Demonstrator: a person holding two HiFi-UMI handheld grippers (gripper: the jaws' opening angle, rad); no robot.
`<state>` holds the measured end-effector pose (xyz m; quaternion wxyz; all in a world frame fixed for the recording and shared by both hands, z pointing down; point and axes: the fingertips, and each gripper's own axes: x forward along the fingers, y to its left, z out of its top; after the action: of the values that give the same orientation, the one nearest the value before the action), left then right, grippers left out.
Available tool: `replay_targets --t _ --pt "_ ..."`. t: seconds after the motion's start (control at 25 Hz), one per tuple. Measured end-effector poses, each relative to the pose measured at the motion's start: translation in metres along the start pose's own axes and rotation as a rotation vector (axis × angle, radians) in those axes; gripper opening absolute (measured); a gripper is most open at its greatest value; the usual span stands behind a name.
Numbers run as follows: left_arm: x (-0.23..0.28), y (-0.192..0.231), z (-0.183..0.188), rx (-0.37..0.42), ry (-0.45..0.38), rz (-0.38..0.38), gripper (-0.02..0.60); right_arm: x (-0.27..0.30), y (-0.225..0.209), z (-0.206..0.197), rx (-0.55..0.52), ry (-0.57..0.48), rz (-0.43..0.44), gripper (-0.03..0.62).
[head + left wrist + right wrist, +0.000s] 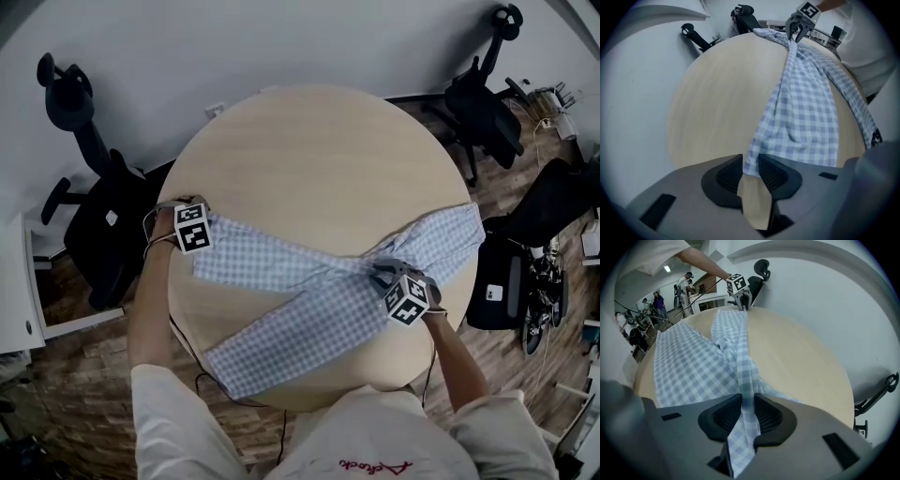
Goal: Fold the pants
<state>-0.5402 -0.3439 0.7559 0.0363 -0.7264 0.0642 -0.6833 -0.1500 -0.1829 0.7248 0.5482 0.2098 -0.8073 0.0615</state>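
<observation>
Blue-and-white checked pants (319, 281) lie spread on the round wooden table (309, 159), one leg running left, the other toward the near edge. My left gripper (750, 171) points straight down at the end of the left leg (797, 117); its jaws stand open with the hem corner loose between them. In the head view it sits at the table's left rim (201, 247). My right gripper (746, 411) is at the bunched waist end (386, 274). A strip of the checked cloth (740, 362) runs through its jaws, which stand apart and do not squeeze it.
Black office chairs stand behind the table at the left (94, 206) and back right (483, 103). A dark bag and cables (511, 281) sit on the floor at the right. The pants' waist end overhangs the table's right edge (464, 234). Several people (658, 301) stand far off.
</observation>
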Motion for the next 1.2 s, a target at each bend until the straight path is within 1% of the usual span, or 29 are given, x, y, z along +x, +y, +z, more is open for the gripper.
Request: replay_targets --t 0.04,0.12,0.16,0.32,0.52,0.76,0.84,1.08,1.2 --pt "0.000 0.000 0.000 -0.006 -0.001 -0.017 0.129 0.001 -0.002 0.000 -0.002 -0.002 -0.001 0.106" --pt "0.000 -0.003 0.001 -0.003 0.003 -0.047 0.064 0.002 -0.004 0.001 -0.015 -0.006 -0.012 0.087" --pt "0.000 -0.004 0.002 0.001 0.004 -0.051 0.046 0.002 -0.004 0.001 -0.023 -0.007 -0.017 0.069" --pt "0.000 -0.009 0.004 -0.020 -0.015 -0.030 0.037 0.000 0.000 -0.002 -0.061 -0.013 -0.032 0.051" --pt "-0.014 -0.010 0.001 -0.052 -0.034 0.032 0.037 -0.007 -0.006 0.001 -0.105 -0.022 -0.077 0.051" --pt "-0.054 -0.016 -0.004 -0.122 -0.079 0.114 0.037 -0.015 -0.010 0.005 -0.112 -0.033 -0.103 0.052" --pt "-0.066 -0.024 -0.006 -0.148 -0.090 0.139 0.037 -0.019 -0.010 0.004 -0.121 -0.040 -0.108 0.052" --pt "-0.100 -0.055 -0.015 -0.198 -0.089 0.189 0.037 -0.033 -0.009 0.004 -0.175 -0.067 -0.119 0.051" --pt "-0.119 -0.072 -0.018 -0.254 -0.107 0.217 0.037 -0.039 -0.008 0.007 -0.222 -0.083 -0.121 0.051"
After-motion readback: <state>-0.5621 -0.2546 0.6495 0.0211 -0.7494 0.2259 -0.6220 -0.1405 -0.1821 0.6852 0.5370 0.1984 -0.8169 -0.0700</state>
